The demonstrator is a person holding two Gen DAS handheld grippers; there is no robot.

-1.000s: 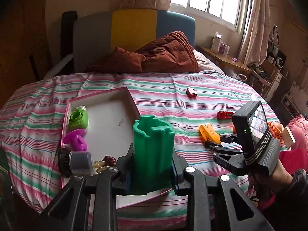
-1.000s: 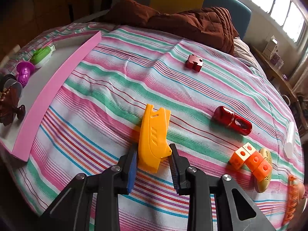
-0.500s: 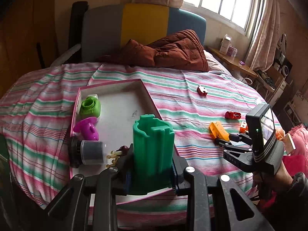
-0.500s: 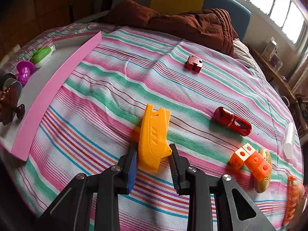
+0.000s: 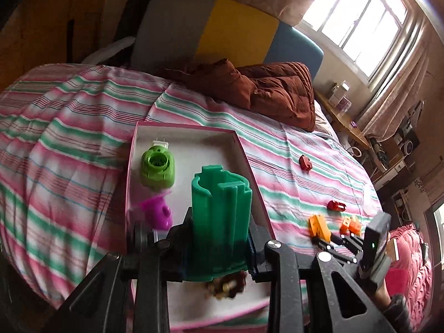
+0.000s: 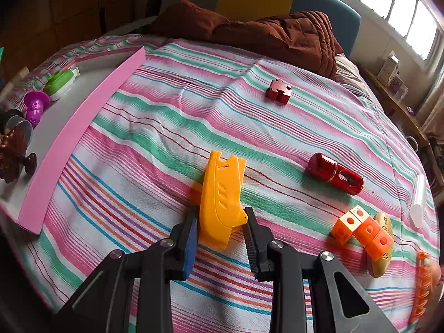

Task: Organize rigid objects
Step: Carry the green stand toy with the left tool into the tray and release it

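The task looks partly done, to judge from how things lie; the pink-walled tray (image 5: pixel 251 163) already holds a lime-green plug-in device (image 5: pixel 157 168), a purple mushroom-shaped toy (image 5: pixel 155 212), a grey-lidded jar (image 6: pixel 16 123) and a brown figure (image 6: pixel 14 155). The left gripper (image 5: pixel 219 252) is clamped on a green ribbed cup (image 5: pixel 220 216), carried upright above the tray's near end and, as far as I can judge, not yet set down. The right gripper (image 6: pixel 222 234) has its jaws closed on the near end of a yellow plastic piece (image 6: pixel 223 197), which lies on the striped bedspread (image 6: pixel 172 127). At least 5 more things lie loose on the bedspread: a red block (image 6: pixel 279 90), a red cylinder (image 6: pixel 334 173), an orange cube chain (image 6: pixel 363 229), the tan piece (image 6: pixel 381 245) under it and an orange comb-like piece (image 6: pixel 421 285).
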